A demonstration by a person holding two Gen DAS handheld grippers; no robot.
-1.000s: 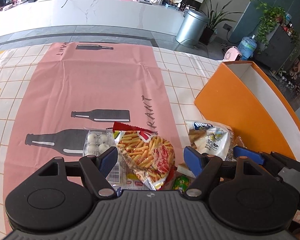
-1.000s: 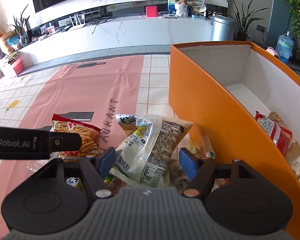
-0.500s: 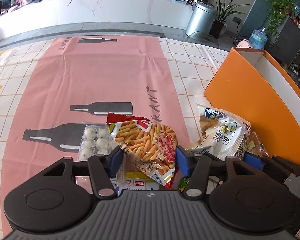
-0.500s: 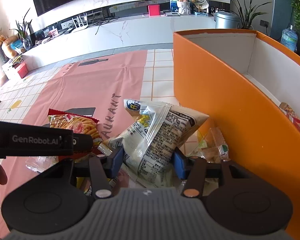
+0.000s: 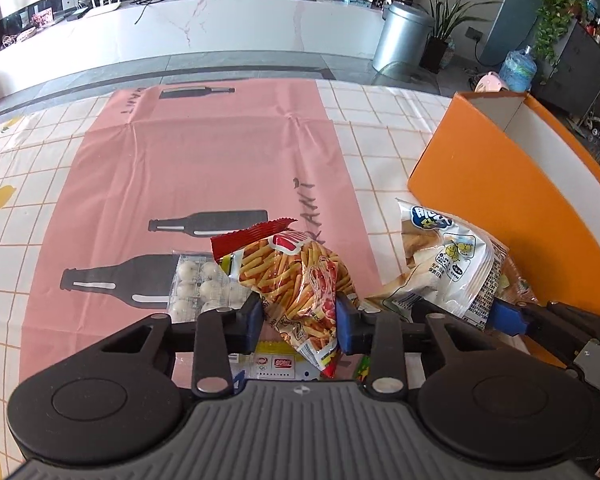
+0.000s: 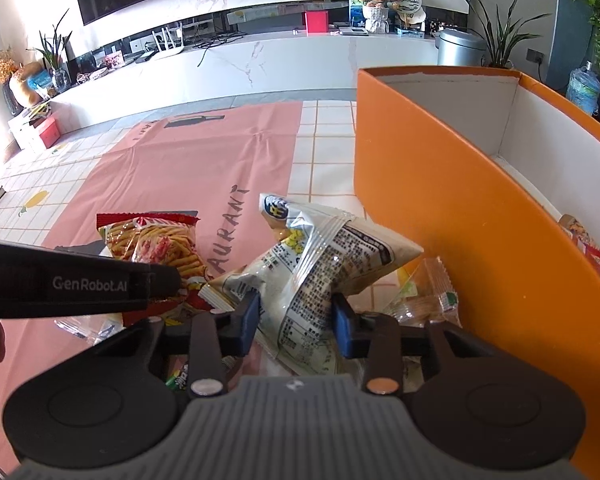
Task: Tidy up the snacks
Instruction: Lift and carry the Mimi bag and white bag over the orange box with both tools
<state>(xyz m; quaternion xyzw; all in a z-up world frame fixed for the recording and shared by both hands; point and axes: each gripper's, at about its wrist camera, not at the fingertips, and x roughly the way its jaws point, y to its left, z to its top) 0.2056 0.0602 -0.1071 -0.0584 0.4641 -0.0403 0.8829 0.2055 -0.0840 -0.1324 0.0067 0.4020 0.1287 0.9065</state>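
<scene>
Pick-up step: left tool (image 5: 300,318) clamped on fries bag (image 5: 296,276); right tool (image 6: 294,320) closing around white bag (image 6: 320,276), both on the surface (image 5: 220,168) beside the orange box (image 6: 440,200). Next, probably: lift over box wall, drop inside.

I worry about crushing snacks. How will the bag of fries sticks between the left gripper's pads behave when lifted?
The fries-stick bag looks puffy and crinkly, so it likely gives under the left gripper. Probably light. The glossy film may slip, and the sticks could snap if squeezed.
</scene>
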